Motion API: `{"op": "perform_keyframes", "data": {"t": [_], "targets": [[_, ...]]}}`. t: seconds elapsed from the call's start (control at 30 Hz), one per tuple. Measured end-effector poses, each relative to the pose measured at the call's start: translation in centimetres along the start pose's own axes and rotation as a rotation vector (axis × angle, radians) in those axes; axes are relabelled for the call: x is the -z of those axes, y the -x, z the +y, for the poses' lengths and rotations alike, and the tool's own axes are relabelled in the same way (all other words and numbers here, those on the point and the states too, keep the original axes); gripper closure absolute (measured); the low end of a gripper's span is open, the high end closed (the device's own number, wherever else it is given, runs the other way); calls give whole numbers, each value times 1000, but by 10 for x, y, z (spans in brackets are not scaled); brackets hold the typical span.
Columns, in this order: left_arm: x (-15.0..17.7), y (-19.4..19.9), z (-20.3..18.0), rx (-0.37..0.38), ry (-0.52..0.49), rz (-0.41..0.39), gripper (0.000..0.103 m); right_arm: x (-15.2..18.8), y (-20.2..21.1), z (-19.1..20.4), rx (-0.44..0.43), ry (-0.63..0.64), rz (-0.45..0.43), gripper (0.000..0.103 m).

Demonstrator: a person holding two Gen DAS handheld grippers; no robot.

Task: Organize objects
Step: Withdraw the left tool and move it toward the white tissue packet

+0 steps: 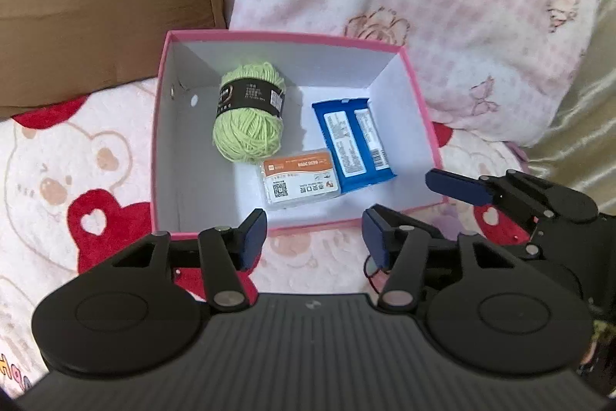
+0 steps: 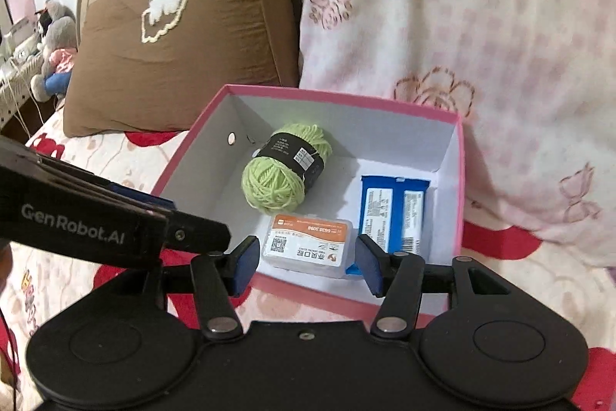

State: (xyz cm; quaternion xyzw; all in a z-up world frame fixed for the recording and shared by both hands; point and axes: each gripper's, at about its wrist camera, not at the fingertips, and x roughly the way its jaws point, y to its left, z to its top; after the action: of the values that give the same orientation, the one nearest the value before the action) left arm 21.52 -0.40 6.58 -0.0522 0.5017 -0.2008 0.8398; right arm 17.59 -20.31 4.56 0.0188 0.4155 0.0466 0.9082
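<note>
A pink box with white inside (image 1: 165,126) (image 2: 458,203) sits on the bed. In it lie a green yarn ball (image 1: 248,116) (image 2: 281,176), a clear card case with an orange label (image 1: 298,182) (image 2: 308,245) and a blue wrapped packet (image 1: 352,143) (image 2: 392,214). My left gripper (image 1: 313,237) is open and empty, just in front of the box's near wall. My right gripper (image 2: 306,262) is open and empty above the near wall, with the card case showing between its pads. The right gripper also shows in the left wrist view (image 1: 500,195), to the box's right.
A brown cushion (image 1: 96,6) (image 2: 181,41) stands behind the box at left. A pink floral quilt (image 1: 423,6) (image 2: 462,26) is piled behind and to the right. The bed cover (image 1: 77,160) has bears and red hearts. Plush toys (image 2: 54,52) lie far left.
</note>
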Motion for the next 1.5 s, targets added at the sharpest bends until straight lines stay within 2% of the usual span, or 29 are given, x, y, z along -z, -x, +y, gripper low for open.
{"op": "perform_keyframes", "data": {"t": [0.13,0.2,0.53,0.57,0.6,0.67,0.8,0.9,1.1,1.27,1.5], "targets": [[11,27,-4,-35,-47,-31,38,4,19,2,-1,-20,14,32],[14,38,-3,-17,-42,-33,34,6,27,2,4,-29,20,29],[33,73,-3,-71,-90,-12,27,19,67,18,-1,-7,5,27],[36,76,-4,-74,-107,-12,24,20,70,19,-1,-8,4,25],[39,80,-5,-77,-120,-18,19,21,73,21,-1,-6,3,19],[45,89,-6,-77,-138,-43,15,23,80,26,2,0,1,14],[56,100,-9,-70,-175,-70,9,28,92,40,19,40,14,13],[65,105,-12,-67,-203,-76,7,33,102,48,27,53,16,13],[86,107,-6,-3,-203,-28,3,48,124,59,27,50,23,12],[106,113,-3,-9,-226,-23,3,68,131,64,12,-12,60,12],[127,104,-2,-1,-255,-11,3,99,145,74,0,-65,46,12]]}}
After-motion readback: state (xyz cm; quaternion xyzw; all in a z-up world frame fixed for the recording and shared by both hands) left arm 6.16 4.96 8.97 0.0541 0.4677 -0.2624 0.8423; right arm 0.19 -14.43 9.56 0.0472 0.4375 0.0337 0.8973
